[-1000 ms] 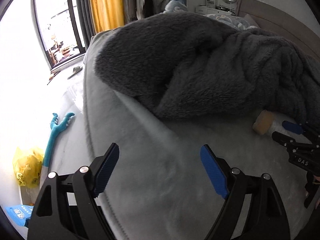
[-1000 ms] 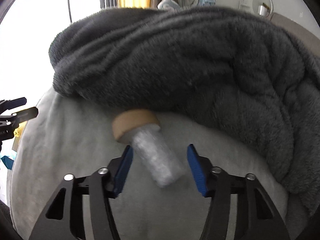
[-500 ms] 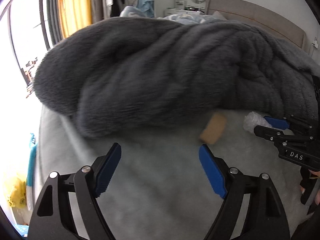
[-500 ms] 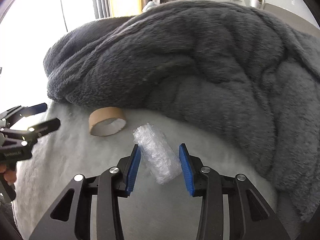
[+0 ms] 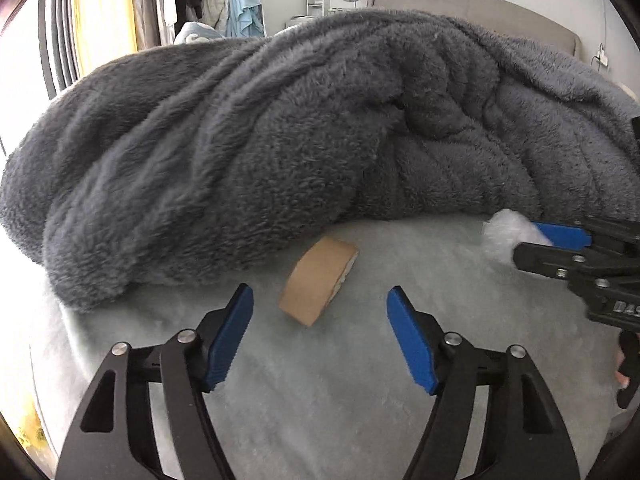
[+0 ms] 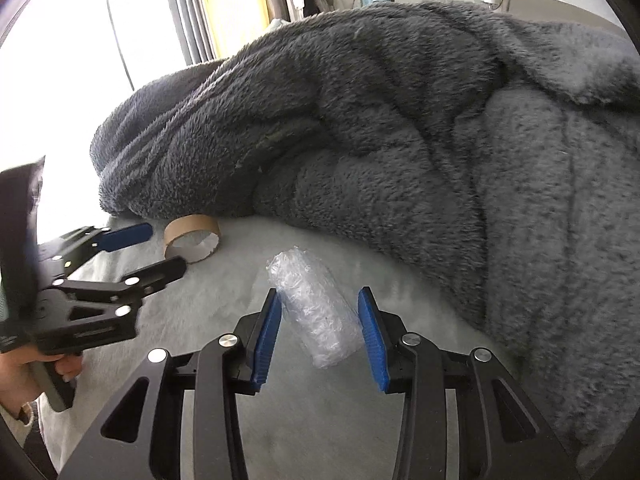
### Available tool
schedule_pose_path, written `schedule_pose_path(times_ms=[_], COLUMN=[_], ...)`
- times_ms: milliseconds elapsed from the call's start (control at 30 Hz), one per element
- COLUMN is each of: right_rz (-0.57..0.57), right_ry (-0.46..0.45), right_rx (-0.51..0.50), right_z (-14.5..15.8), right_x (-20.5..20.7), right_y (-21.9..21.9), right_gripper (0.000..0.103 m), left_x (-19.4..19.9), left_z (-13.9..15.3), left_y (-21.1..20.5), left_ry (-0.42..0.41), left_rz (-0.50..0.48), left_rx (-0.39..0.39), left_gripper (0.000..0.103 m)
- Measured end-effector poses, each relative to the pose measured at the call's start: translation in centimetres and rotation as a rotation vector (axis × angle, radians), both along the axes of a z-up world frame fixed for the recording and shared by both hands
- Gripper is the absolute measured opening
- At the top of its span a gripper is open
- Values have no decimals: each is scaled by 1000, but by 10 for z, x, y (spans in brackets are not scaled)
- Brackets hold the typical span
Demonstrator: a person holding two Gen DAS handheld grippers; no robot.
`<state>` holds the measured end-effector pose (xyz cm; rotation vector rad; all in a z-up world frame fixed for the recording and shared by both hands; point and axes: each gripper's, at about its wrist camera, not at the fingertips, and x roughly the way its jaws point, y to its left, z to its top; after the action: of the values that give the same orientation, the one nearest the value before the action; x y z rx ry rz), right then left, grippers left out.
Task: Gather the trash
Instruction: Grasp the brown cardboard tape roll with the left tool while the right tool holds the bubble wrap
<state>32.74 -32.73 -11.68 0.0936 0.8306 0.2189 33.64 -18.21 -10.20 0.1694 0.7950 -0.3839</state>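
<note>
In my left view, the left gripper (image 5: 320,308) has jaws apart, just been closing, cardboard ring (image 5: 318,282) lying between the tips, untouched, at centre frame below the grey blanket (image 5: 280,152). In my right view, the right gripper (image 6: 320,316) is clamped on the bubble-wrap roll (image 6: 316,312), centre-low on the pale cover (image 6: 224,272).

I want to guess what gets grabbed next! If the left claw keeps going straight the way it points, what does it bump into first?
Probably the brown cardboard ring, lying just ahead between the left claw's open blue fingers, which have just been closing. Behind it is the fluffy grey blanket.
</note>
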Motion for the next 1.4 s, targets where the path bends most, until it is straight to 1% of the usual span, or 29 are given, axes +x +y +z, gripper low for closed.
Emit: schedule_pose_path(times_ms=[33, 167, 233, 300, 367, 433, 467, 500, 533, 633, 700, 833, 967, 1000, 1033, 1067, 1100, 1300, 1400], right_rz=[1, 6, 5, 4, 4, 3, 2, 1, -2, 1, 2, -5, -2, 0, 3, 12, 19, 77, 90], right_ry=[0, 10, 12, 17, 23, 26, 26, 26, 25, 9, 0, -13, -18, -16, -14, -10, -6, -11, -13], right_rx=[3, 22, 24, 22, 21, 25, 30, 36, 45, 55, 56, 82, 83, 83, 85, 88, 88, 88, 77], right_z=[1, 1, 3, 2, 1, 2, 3, 6, 9, 21, 26, 38, 46, 47, 47, 48, 45, 51, 53], right_x=[-4, -11, -16, -20, -25, -32, -35, -37, -38, -44, -47, -53, -60, -60, -61, -64, -56, -70, -79], right_y=[-5, -15, -19, -26, -33, -33, -35, -38, -39, -40, -36, -31, -22, -18, -12, -6, 11, 54, 73], right_gripper=[40, 40, 40, 40, 40, 40, 40, 40, 40, 40, 40, 40, 40, 40, 40, 40, 40, 40, 40], left_x=[2, 12, 18, 25, 27, 28, 28, 27, 26, 20, 15, 0, -19, -24, -26, -31, -35, -57, -74], left_z=[-1, -3, -4, -6, -7, -8, -8, -9, -10, -12, -12, -7, -5, -6, -5, -4, -4, 3, 6], left_y=[-1, -3, -5, -9, -19, -25, -28, -32, -34, -39, -40, -38, -29, -26, -24, -22, -19, 11, 27], left_ry=[1, 9, 17, 31, 32, 33, 35, 34, 38, 35, 31, 25, 37, 41, 47, 51, 54, 77, 80], left_rz=[-1, 13, 19, 7, -21, -36, -49, -57, -66, -70, -74, -72, -71, -70, -65, -60, -56, -18, 2], left_rx=[0, -9, -21, -32, -32, -25, -24, -22, -21, -2, 6, -4, -7, -12, -21, -30, -37, -71, -76], left_gripper=[66, 57, 49, 46, 45, 35, 35, 28, 25, 24, 20, 20, 18, 12, 9, 9, 9, 7, 7])
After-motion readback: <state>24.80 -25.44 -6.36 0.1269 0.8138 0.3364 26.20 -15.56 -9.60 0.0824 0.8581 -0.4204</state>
